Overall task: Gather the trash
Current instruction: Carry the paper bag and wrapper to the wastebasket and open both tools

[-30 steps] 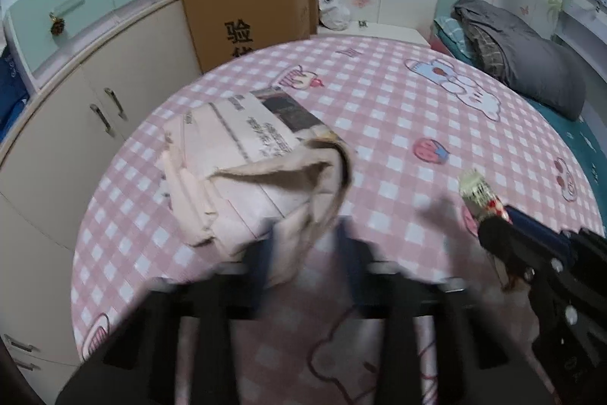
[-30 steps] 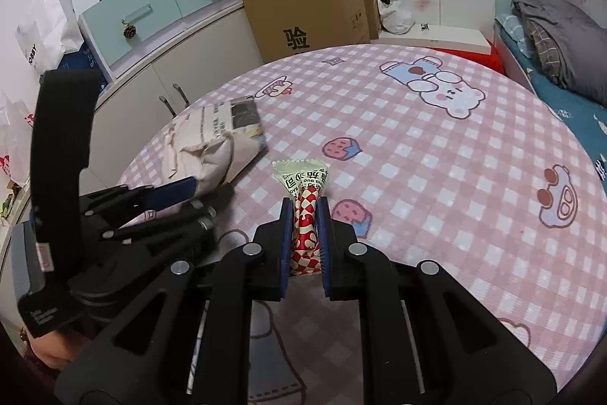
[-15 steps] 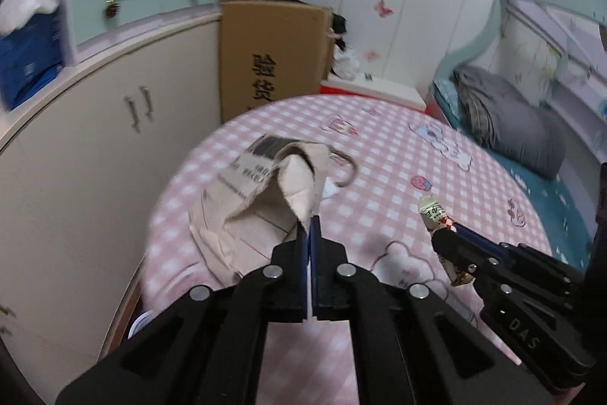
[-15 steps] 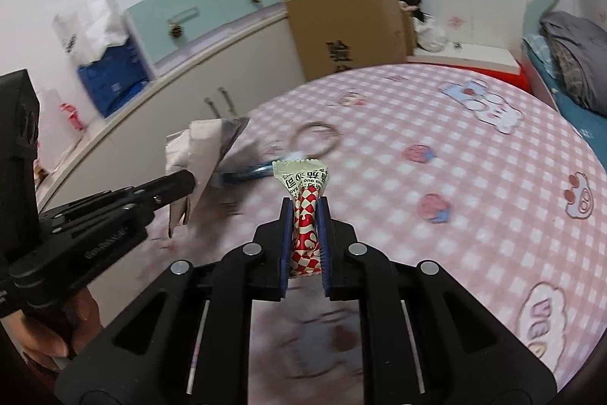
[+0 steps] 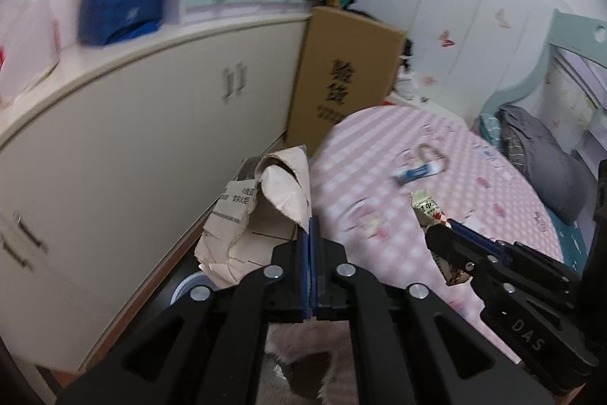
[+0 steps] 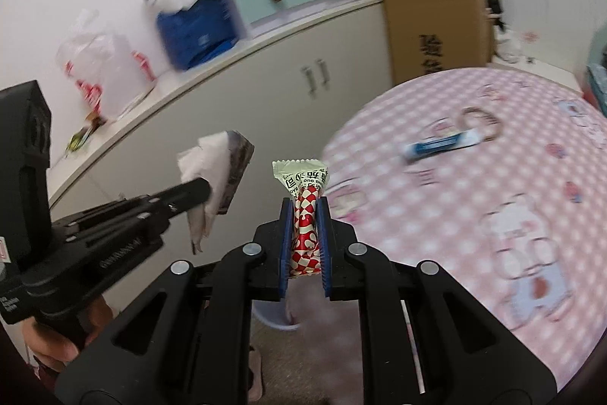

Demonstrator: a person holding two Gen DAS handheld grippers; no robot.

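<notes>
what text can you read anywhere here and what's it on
"验货" on the cardboard box; smaller print under it blurred.
"DAS" on the right hand-held gripper, on its body.
"one" on the snack wrapper; the rest unreadable.
Print on the torn carton: too blurred.
Blue tube label: too blurred.

Frame: both the left gripper [image 5: 310, 245] and the right gripper [image 6: 304, 238] are matte black, angular.
Pads: blue strips lining inner finger faces.
Fasteners: round silver screws behind the fingers.
Marking: raised "DAS" lettering.
</notes>
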